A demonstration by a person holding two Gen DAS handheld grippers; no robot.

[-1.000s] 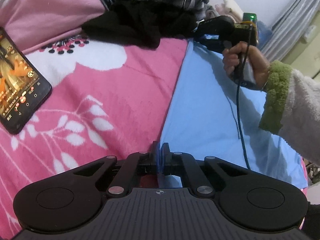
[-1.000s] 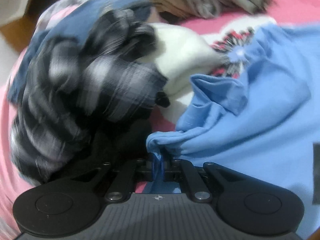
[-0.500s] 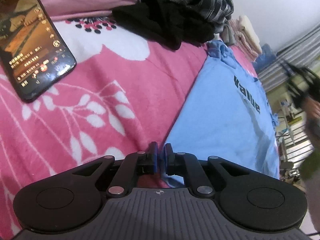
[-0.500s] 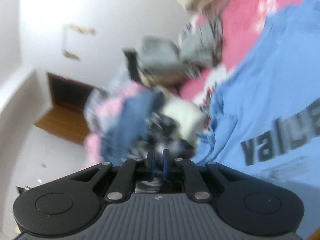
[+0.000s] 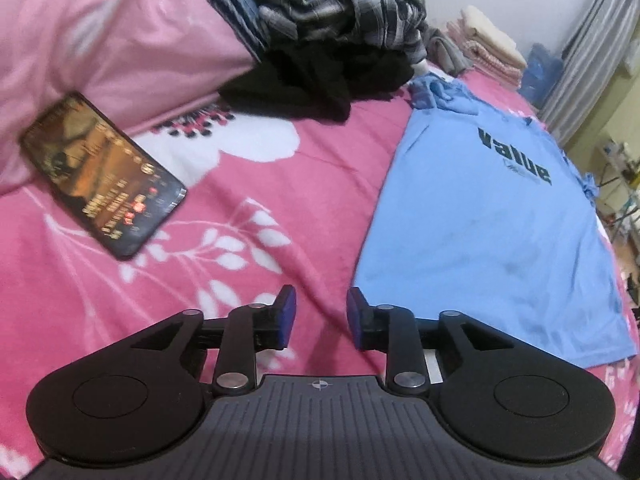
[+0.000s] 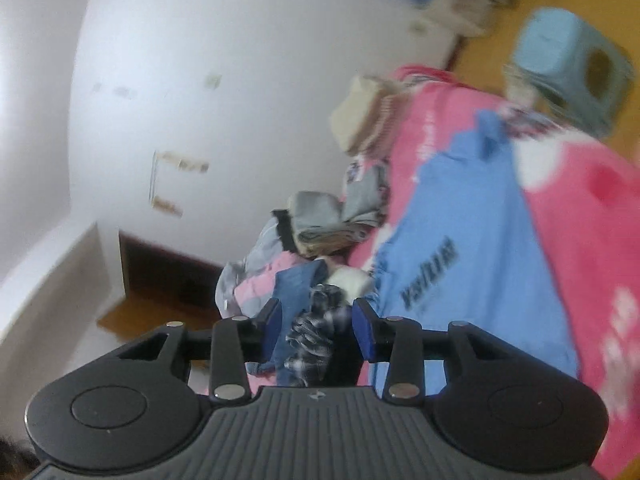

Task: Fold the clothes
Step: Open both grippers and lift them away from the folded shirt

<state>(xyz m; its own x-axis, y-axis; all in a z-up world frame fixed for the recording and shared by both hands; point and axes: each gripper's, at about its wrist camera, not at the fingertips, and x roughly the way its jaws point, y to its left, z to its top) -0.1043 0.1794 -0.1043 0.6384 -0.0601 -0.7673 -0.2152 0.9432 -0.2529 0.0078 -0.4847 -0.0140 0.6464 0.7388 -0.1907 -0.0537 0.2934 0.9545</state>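
Note:
A light blue T-shirt (image 5: pixel 492 216) with dark lettering lies spread flat on the pink floral bedspread (image 5: pixel 248 184). My left gripper (image 5: pixel 320 312) hovers open just off the shirt's near left corner, with nothing between its fingers. In the right wrist view the same T-shirt (image 6: pixel 472 248) shows from high above and tilted. My right gripper (image 6: pixel 316 324) is open and empty in the air, well away from the cloth. The image there is blurred.
A lit phone (image 5: pixel 100 176) lies on the bedspread at the left. A heap of black and plaid clothes (image 5: pixel 344 48) sits beyond the shirt's collar. Folded towels (image 5: pixel 488 44) are stacked at the back. A blue box (image 6: pixel 572 68) stands on the floor.
Both grippers have let go of the blue shirt and opened. The right gripper has swung up and away from the bed. The shirt now lies flat.

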